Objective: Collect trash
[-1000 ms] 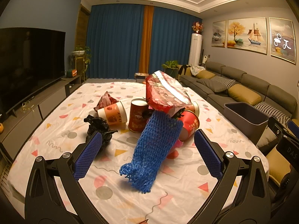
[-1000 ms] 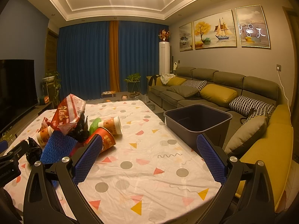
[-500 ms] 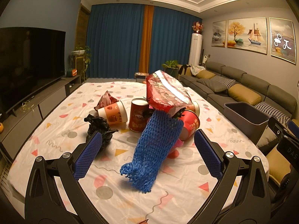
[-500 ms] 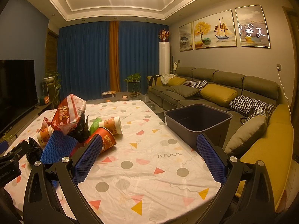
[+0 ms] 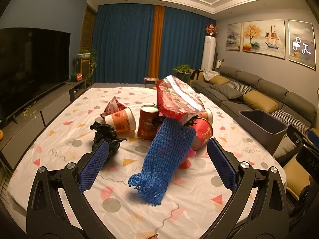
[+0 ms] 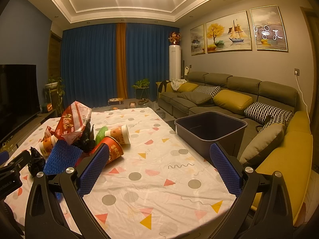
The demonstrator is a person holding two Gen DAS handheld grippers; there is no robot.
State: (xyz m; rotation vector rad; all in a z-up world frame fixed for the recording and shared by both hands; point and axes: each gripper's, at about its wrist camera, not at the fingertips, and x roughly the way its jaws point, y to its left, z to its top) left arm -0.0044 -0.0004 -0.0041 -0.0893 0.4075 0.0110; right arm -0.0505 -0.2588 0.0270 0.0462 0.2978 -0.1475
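Note:
A heap of trash lies on the patterned tablecloth [image 5: 59,139]: a blue foam net [image 5: 165,155], a red snack bag [image 5: 177,99] on top, red and orange paper cups [image 5: 147,123], and a crumpled black bag [image 5: 105,133]. My left gripper [image 5: 157,167] is open just in front of the heap, with the net's lower end between its fingers, untouched. My right gripper [image 6: 159,169] is open over bare cloth, with the heap [image 6: 79,135] to its left and the dark grey bin [image 6: 209,129] ahead on its right, at the table's edge.
A grey sofa [image 6: 229,95] with yellow and patterned cushions runs along the right wall behind the bin. A television [image 5: 33,65] on a low cabinet stands to the left. Blue curtains [image 5: 127,45] close the far end. The left gripper's body [image 6: 12,171] shows at the right wrist view's left edge.

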